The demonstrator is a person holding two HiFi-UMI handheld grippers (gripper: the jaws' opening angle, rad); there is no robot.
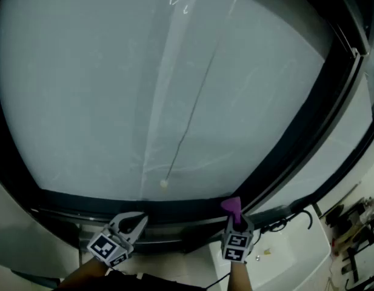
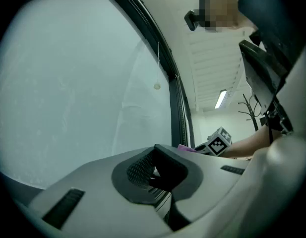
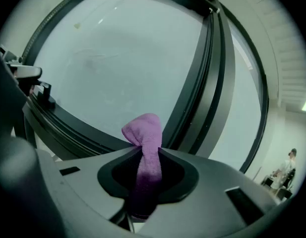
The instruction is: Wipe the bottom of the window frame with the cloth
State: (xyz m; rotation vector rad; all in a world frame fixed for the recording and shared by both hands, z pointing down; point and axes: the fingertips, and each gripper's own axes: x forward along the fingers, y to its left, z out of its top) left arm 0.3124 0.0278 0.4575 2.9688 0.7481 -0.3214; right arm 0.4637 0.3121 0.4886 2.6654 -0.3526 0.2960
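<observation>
A purple cloth [image 1: 231, 205] sticks up from my right gripper [image 1: 235, 218], which is shut on it just below the dark bottom rail of the window frame [image 1: 174, 208]. In the right gripper view the cloth [image 3: 145, 143] stands bunched between the jaws of that gripper [image 3: 145, 155], its tip near the frame's lower rail [image 3: 68, 128]. My left gripper [image 1: 135, 218] hovers at the same rail further left, jaws together and empty. The left gripper view shows the left gripper [image 2: 155, 152] shut, with the cloth [image 2: 185, 147] and the right gripper's marker cube [image 2: 219, 142] beyond.
A thin blind cord with a bead [image 1: 164, 183] hangs in front of the frosted glass. A dark upright mullion [image 1: 320, 120] rises at the right. A black cable [image 1: 290, 217] and dark tools [image 1: 356, 223] lie on the white ledge at lower right.
</observation>
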